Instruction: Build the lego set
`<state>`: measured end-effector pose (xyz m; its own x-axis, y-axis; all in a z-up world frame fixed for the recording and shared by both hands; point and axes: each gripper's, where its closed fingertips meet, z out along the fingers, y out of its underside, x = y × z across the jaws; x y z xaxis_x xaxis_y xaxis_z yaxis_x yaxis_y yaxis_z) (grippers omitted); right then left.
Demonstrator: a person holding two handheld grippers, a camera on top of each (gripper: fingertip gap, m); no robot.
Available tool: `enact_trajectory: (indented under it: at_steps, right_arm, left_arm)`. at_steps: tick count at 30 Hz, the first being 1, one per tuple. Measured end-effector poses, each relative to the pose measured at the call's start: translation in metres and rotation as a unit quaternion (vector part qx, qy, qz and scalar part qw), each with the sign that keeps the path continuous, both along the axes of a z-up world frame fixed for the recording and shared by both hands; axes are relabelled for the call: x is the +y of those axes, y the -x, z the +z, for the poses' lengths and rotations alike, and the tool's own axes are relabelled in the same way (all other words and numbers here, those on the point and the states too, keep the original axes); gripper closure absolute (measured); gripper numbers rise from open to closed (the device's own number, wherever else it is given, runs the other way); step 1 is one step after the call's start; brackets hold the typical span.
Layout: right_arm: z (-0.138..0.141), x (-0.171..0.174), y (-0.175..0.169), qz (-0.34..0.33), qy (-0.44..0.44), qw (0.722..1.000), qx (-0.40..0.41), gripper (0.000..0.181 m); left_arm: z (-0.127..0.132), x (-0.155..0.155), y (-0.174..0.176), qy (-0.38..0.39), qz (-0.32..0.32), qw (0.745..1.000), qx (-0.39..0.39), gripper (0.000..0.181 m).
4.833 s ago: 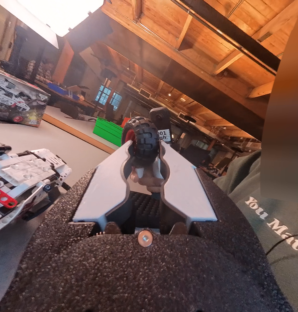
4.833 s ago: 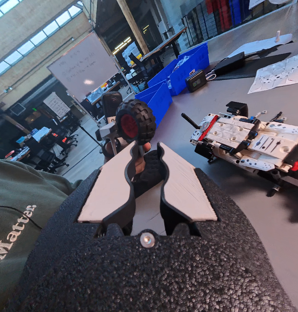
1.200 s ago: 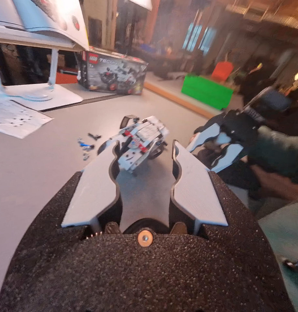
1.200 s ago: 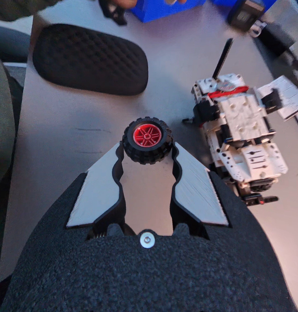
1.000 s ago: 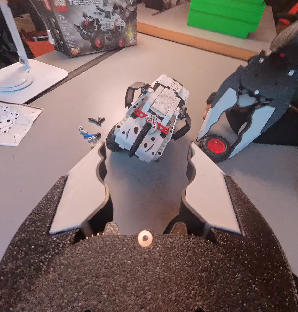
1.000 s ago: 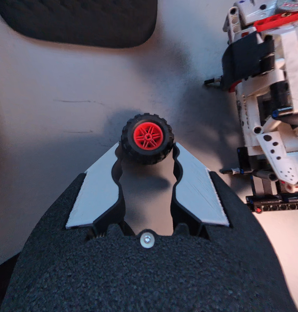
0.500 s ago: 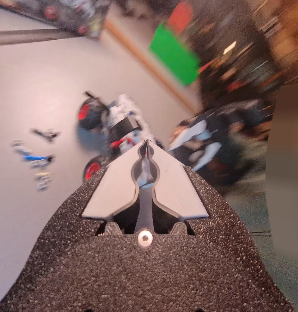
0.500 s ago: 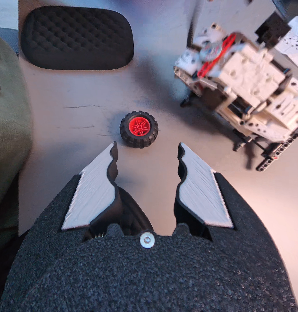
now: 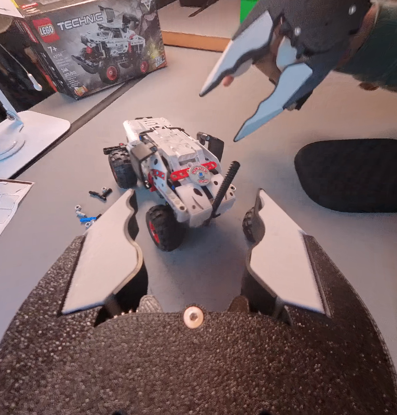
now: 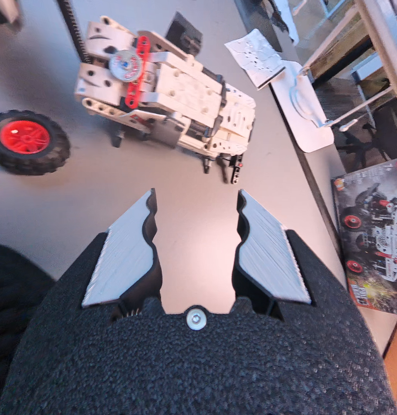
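the right gripper (image 10: 195, 197) has let go of the loose wheel (image 10: 26, 141), which now lies flat on the grey table (image 10: 58, 202) just beside the white lego truck (image 9: 170, 170). both grippers hang spread wide and empty, the left gripper (image 9: 194, 197) framing the truck, with the set's box (image 9: 98, 47) well behind.

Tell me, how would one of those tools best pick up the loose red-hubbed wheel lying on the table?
Grip the loose wheel across its black knobby tyre, coming from above. It seems to lie flat, red hub up, so the round tread offers two opposite sides. The open right tool looks wide enough.
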<state>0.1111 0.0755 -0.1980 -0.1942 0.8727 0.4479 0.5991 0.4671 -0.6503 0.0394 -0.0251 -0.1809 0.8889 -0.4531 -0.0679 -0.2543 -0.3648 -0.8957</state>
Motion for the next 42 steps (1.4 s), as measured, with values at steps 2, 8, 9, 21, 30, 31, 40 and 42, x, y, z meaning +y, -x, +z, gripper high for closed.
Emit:
enact_trajectory:
  at_steps: [2, 8, 9, 21, 30, 31, 40, 42]
  right_arm:
    - [0.006, 0.012, 0.014, -0.006, 0.004, 1.0, 0.02, 0.11]
    - [0.02, 0.017, 0.038, -0.022, 0.016, 0.995, 0.096, 0.115]
    - [0.021, 0.016, 0.037, -0.025, 0.018, 0.994, 0.105, 0.115]
    - [0.072, -0.041, -0.016, 0.023, 0.016, 0.988, 0.15, 0.122]
    - [0.022, -0.034, 0.02, 0.064, 0.008, 0.998, 0.019, 0.089]
    - [0.014, -0.028, 0.03, 0.062, 0.002, 0.998, 0.003, 0.084]
    - [0.001, -0.044, 0.061, 0.126, 0.095, 0.985, -0.066, 0.101]
    - [0.007, -0.047, 0.064, 0.131, 0.182, 0.972, -0.074, 0.104]
  left_arm:
    - [-0.024, 0.015, -0.009, 0.024, 0.049, 0.996, 0.067, 0.066]
    - [-0.054, 0.035, 0.004, 0.09, 0.063, 0.988, 0.108, 0.091]
    - [-0.051, 0.033, 0.006, 0.091, 0.053, 0.99, 0.092, 0.093]
    - [0.026, -0.003, 0.01, 0.23, -0.187, 0.78, -0.55, 0.094]
    - [0.009, -0.004, 0.007, 0.276, -0.233, 0.786, -0.501, 0.093]
    - [0.006, -0.003, 0.006, 0.264, -0.229, 0.808, -0.474, 0.091]
    - [0.003, -0.008, 0.046, 0.031, -0.13, 0.985, -0.109, 0.049]
    - [-0.006, -0.01, 0.043, 0.015, -0.119, 0.991, -0.052, 0.042]
